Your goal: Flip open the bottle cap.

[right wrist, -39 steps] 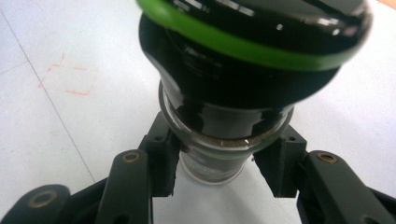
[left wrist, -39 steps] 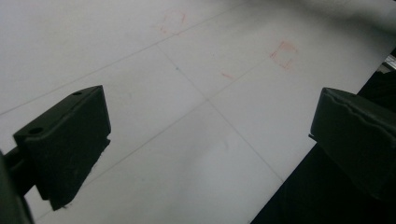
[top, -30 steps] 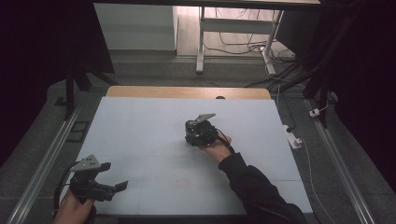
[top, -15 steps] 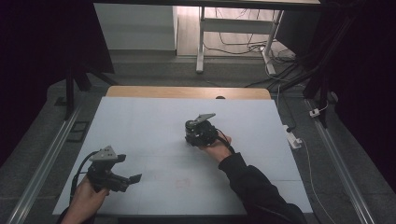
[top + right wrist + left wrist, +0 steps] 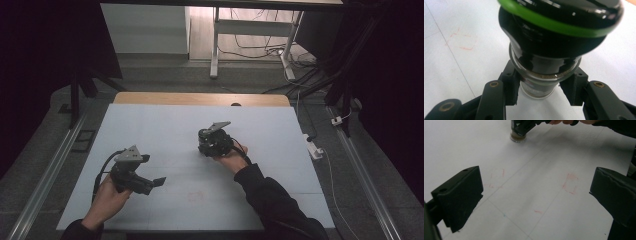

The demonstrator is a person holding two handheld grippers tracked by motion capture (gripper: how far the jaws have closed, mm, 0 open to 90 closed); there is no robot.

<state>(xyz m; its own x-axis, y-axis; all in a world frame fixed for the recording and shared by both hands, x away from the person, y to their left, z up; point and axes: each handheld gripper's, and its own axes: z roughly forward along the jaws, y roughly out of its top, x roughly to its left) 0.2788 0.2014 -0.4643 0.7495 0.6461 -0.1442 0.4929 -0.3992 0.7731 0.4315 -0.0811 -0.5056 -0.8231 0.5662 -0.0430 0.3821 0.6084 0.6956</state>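
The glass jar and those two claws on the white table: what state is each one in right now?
Glass jar: upright on the table, black top with a green ring on it, clamped at its glass body.
Right claw: shut on the jar, jaws pressing both sides.
Left claw: open, nothing between its jaws, held above the table apart from the jar.
Table: white sheet with faint red marks.

A clear glass jar (image 5: 541, 85) is wearing a glossy black plastic cap (image 5: 559, 27); the matt white table (image 5: 150, 130) is looking smooth.
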